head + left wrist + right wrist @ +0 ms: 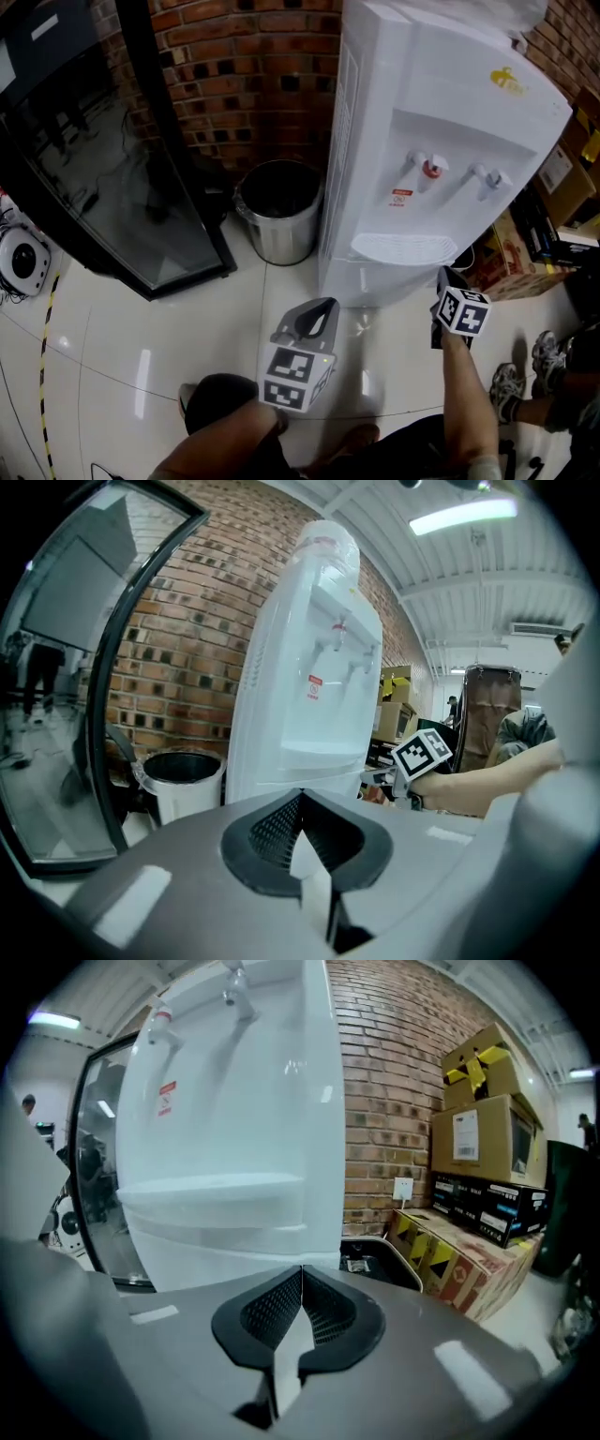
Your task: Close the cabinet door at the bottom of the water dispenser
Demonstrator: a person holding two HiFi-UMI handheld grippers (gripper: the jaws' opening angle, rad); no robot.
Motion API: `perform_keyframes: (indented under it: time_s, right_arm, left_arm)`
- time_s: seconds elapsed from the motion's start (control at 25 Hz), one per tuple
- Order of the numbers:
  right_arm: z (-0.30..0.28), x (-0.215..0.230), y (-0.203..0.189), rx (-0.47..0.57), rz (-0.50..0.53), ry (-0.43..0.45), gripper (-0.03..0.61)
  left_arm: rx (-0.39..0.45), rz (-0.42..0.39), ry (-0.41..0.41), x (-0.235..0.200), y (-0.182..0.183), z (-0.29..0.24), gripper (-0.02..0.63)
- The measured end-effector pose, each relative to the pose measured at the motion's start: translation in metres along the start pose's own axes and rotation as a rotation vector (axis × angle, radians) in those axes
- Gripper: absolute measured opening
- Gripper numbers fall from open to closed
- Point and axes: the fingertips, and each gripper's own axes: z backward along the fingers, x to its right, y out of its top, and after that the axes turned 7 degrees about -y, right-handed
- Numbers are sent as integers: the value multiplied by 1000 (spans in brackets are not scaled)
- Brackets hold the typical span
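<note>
The white water dispenser (422,150) stands against the brick wall, with a red and a blue tap above its drip tray. My right gripper (446,274) is shut and empty, low at the dispenser's front right corner. In the right gripper view its jaws (301,1271) point at the base, where a dark panel with a pale rim (389,1258), apparently the open cabinet door, juts out to the right. My left gripper (326,304) is shut and empty, hanging over the floor in front of the dispenser. In the left gripper view it (300,794) faces the dispenser (309,667) from some way off.
A steel bin (278,211) stands left of the dispenser. A black glass-fronted case (122,187) leans further left. Cardboard boxes (511,253) are stacked right of the dispenser along the brick wall. A person's shoes (511,384) are on the tiles at the right.
</note>
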Motion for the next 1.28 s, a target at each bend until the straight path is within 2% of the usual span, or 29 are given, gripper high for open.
perform_keyframes:
  time_s: [0.12,0.24,0.44,0.52,0.68,0.8,0.96,1.16,1.28]
  right_arm:
    - [-6,-2,2,19,-7,-22,1]
    - [-5,-1,1,26,-15,-7,2]
    - [21,6,-8,11,-24,-31,2]
    - [38,7,5,44,-39,-49,2]
    - [86,-3,55,166,-49,-55,2]
    - [119,-28,81,229,-40,-20,0]
    - [161,-84,101,284,49,48,2]
    - [211,-156,96,308,106,150,0]
    - [243,-189,88,311,127,184,0]
  left_arm:
    - [16,3,4,-3,5,2,2]
    - [20,-9,7,-6,8,2,2]
    - [36,-14,7,-6,12,9,2]
    - [47,-34,6,-7,20,15,2]
    - [68,-72,-8,-8,33,33,2]
    - [91,-104,-9,-13,45,57,2]
    - [139,-108,2,-24,62,97,2]
    - [184,-91,25,-47,76,141,2]
    - [194,-63,8,-56,77,158,2]
